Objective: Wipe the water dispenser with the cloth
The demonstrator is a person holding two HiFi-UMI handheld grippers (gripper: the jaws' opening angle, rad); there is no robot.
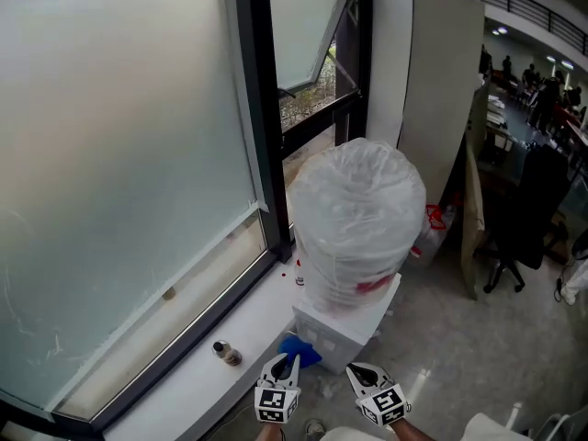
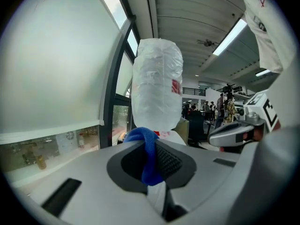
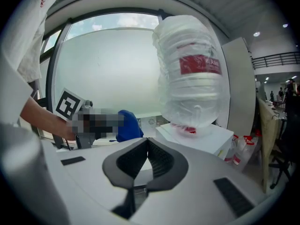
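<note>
the water dispenser (image 1: 354,327) stands upright beside the window (image 1: 119,154), wrapped bottle (image 1: 356,214) on top. the left gripper (image 1: 290,364) clamps the blue cloth (image 1: 301,349) at its near corner; the right gripper (image 1: 360,373) has its jaws pressed together, empty.

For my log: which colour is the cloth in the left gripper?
The cloth is blue; left gripper view.

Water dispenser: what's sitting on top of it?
A large water bottle, wrapped in a translucent plastic bag with a red label showing through. The bag hides its neck where it enters the dispenser.
</note>
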